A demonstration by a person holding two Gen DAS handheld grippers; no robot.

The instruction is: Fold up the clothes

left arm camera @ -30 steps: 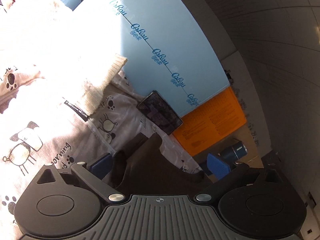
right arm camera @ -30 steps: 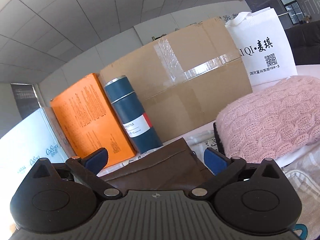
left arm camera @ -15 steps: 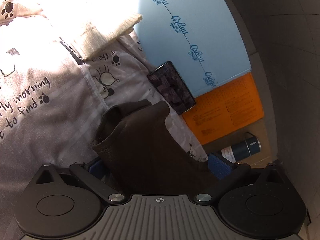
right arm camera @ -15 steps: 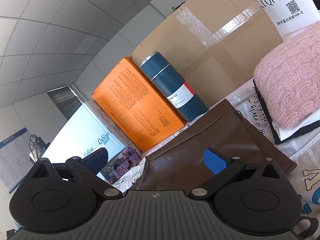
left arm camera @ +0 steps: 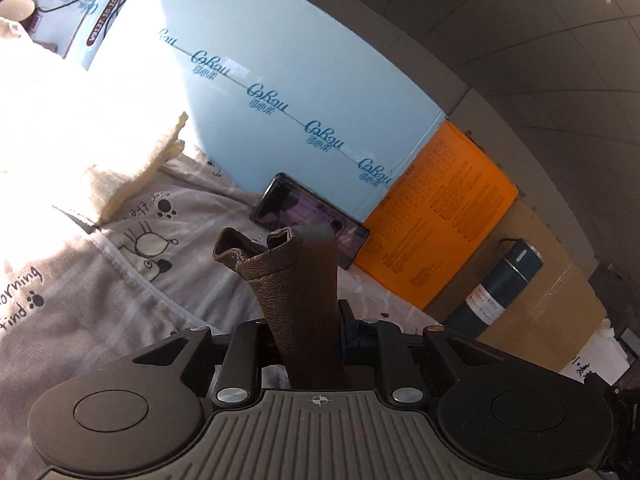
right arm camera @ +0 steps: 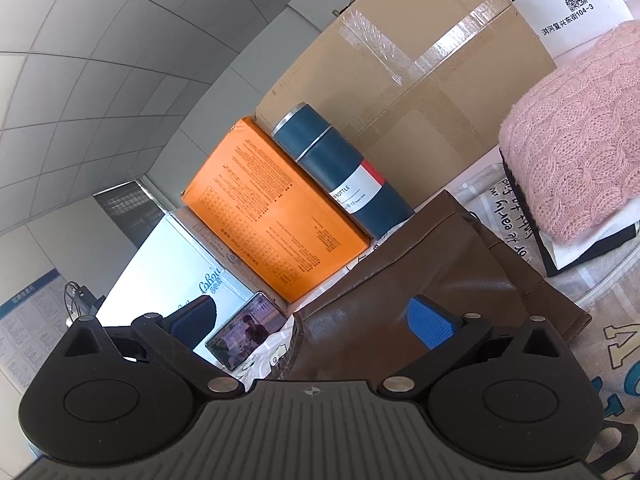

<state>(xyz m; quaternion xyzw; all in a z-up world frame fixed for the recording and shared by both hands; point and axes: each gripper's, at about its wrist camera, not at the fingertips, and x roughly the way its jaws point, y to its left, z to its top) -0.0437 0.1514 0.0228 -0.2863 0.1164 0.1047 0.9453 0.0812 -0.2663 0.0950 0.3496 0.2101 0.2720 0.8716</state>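
From my remote seat I see a light blue carton printed with a repeated logo, and a smartphone with a lit screen leaning against its base. Just beside that carton stands an orange box, then a dark blue thermos bottle touching it. Behind both is a taped cardboard box, and a white shopping bag beyond.

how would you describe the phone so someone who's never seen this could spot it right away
Start at the big light blue box standing at the back of the printed grey bedding. The phone leans against the foot of that box, just left of the orange box. It is the only thin black slab with a lit screen, unlike the cartons and the dark blue bottle beside it.
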